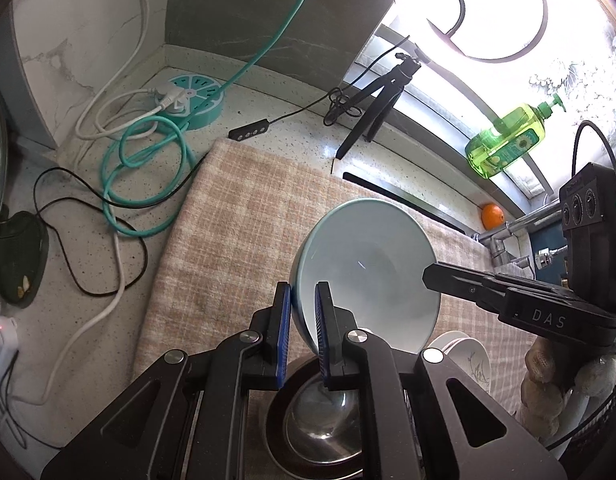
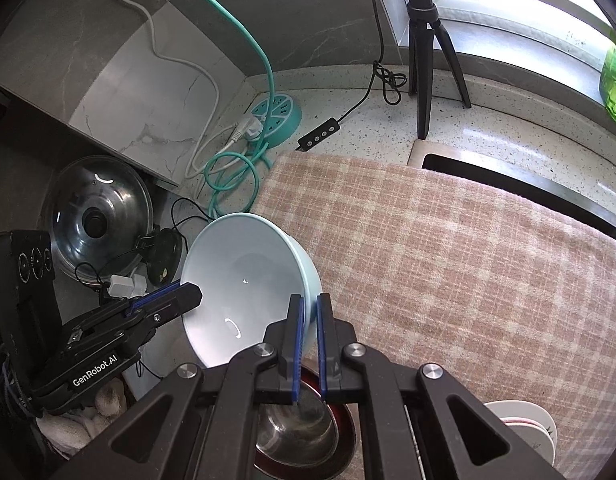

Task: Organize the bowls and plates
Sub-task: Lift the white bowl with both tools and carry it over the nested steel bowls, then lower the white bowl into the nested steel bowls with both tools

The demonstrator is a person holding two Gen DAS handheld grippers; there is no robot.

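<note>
A pale blue bowl [image 1: 368, 272] is held up, tilted, above the checked cloth [image 1: 235, 232]. My left gripper [image 1: 303, 300] is shut on its left rim. My right gripper [image 2: 311, 316] is shut on its right rim; the bowl also shows in the right wrist view [image 2: 243, 280]. Each gripper shows in the other's view, on the opposite rim. Below the bowl a steel bowl [image 1: 320, 424] sits in a dark red one [image 2: 344, 432]. White plates or bowls [image 1: 468, 360] stand to the right, and also show in the right wrist view [image 2: 524, 428].
A teal power hub [image 1: 193, 98] with coiled cables lies at the back left. A black tripod [image 1: 372, 108], green soap bottle [image 1: 508, 140], an orange [image 1: 492, 216] and a tap [image 1: 508, 236] are at the back right. A glass pot lid [image 2: 95, 216] leans at the left.
</note>
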